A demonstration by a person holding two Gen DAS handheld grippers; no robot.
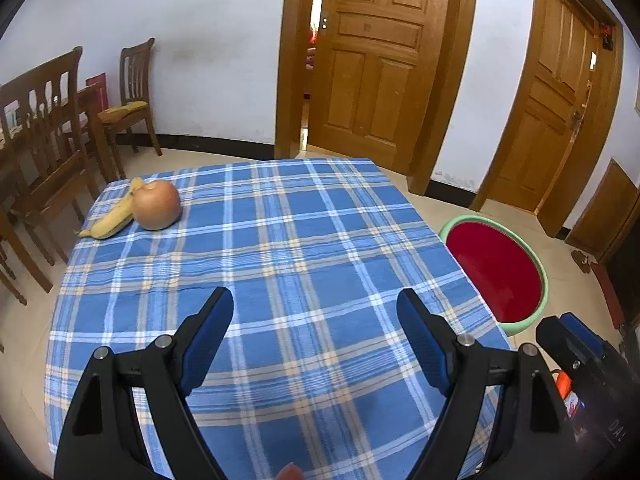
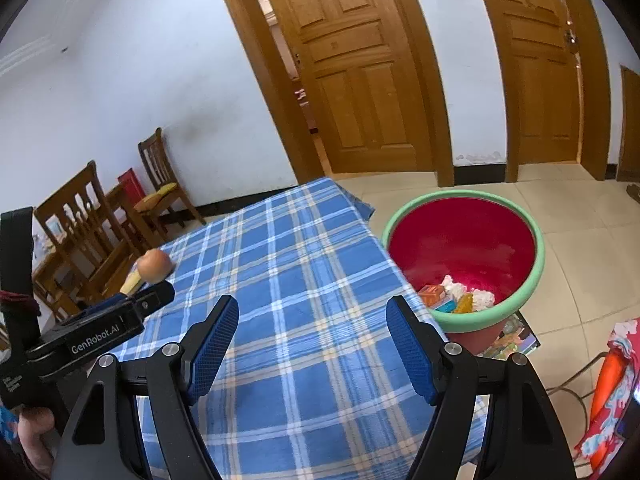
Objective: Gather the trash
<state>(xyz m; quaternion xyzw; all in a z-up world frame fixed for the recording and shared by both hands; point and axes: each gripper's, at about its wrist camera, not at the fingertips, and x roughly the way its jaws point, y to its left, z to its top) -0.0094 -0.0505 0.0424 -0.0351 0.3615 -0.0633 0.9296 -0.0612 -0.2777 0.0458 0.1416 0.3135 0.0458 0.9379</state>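
Both grippers hover over the blue plaid tablecloth (image 1: 304, 240), the left gripper (image 1: 315, 316) and the right gripper (image 2: 313, 322) each spread wide with nothing between the pads. Just off the cloth's right edge stands the red basin with a green rim (image 2: 464, 248), with crumpled white paper (image 2: 454, 289) and colourful wrappers (image 2: 433, 295) lying inside it. At the cloth's far left corner, well apart from the basin, an apple (image 1: 156, 205) touches a banana peel (image 1: 112, 220).

A red bin (image 2: 464, 240) with a pale green rim stands upright on the floor, just beside the surface's (image 2: 304, 280) edge. At its bottom lie crumpled white paper (image 2: 454, 289), an orange carton (image 2: 431, 294) and a yellow wrapper (image 2: 466, 303), bunched together against the near wall.
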